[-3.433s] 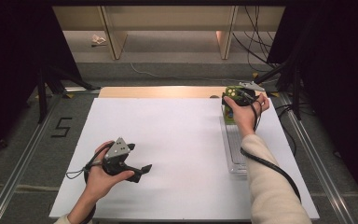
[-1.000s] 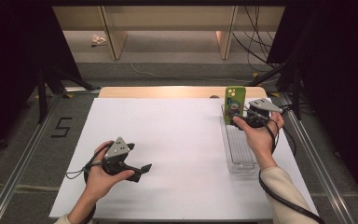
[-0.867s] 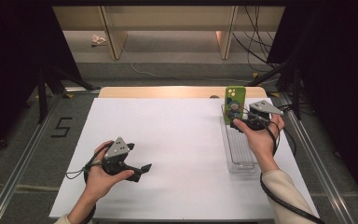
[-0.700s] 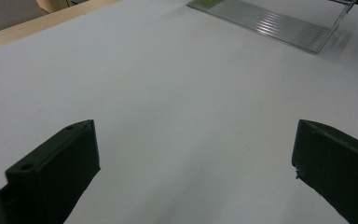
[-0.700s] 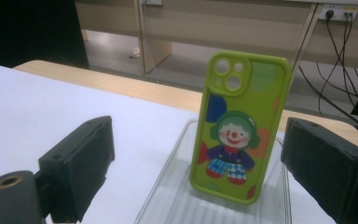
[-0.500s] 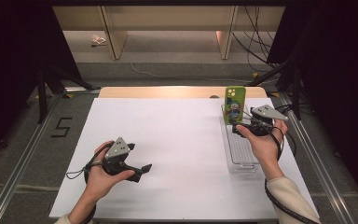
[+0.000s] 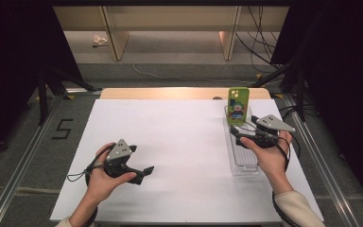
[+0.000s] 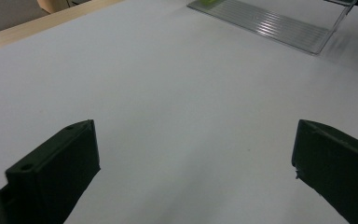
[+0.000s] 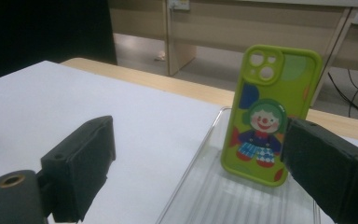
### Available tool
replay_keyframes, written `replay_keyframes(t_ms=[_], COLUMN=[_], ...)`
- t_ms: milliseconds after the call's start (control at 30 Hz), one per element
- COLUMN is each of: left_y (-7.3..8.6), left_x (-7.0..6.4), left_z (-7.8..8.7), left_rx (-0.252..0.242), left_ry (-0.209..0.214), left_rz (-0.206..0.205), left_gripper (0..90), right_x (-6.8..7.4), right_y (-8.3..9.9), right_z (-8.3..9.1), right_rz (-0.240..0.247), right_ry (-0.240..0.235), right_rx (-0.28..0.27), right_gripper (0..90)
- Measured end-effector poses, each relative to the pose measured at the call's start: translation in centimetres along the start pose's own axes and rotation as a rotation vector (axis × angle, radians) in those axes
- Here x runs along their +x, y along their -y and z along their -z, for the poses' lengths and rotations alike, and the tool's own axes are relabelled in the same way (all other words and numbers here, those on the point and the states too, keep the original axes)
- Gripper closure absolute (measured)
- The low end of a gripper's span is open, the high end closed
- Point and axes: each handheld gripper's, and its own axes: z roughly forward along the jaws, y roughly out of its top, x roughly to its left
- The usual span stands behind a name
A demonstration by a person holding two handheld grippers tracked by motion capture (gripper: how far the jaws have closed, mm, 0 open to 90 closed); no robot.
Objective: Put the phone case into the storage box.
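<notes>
My right gripper [image 7: 244, 135] has just let go and backed off, jaws wide and empty, leaving the green phone case [image 7: 237, 105] upright in the clear tray [image 7: 244, 163]; my left gripper [image 7: 144, 171] idles open on the desk [image 7: 179, 142].

Each hand carries a black gripper topped by a grey three-cornered plate: the left gripper [image 7: 144, 171] and the right gripper [image 7: 234, 134]. A thin black cable trails from each. The jaws are blocky, matt black, with small round screw holes near their tips. The right forearm wears a cream sleeve [image 7: 297, 211] with a dark wristband.
</notes>
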Motion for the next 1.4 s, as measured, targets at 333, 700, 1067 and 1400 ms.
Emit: replay_keyframes(t_ms=[333, 700, 1067, 1400], left_y=[0.0, 0.1, 0.0, 0.0], left_x=[0.1, 0.1, 0.2, 0.2], left_z=[0.0, 0.0, 0.2, 0.1], left_rx=[0.002, 0.001, -0.006, -0.005], left_ry=[-0.001, -0.003, -0.006, -0.010], left_rz=[0.000, -0.001, 0.002, 0.003], left_gripper=[0.4, 0.4, 0.3, 0.0], right_x=[0.4, 1.1, 1.4, 1.3], right_y=[0.8, 2.2, 3.1, 3.8], right_z=[1.2, 2.4, 3.1, 3.6], right_rz=[0.006, 0.035, 0.046, 0.038], right_ry=[-0.025, -0.047, -0.081, -0.096], right_rx=[-0.003, -0.023, -0.036, -0.045], right_gripper=[12.2, 12.2, 13.0, 13.3])
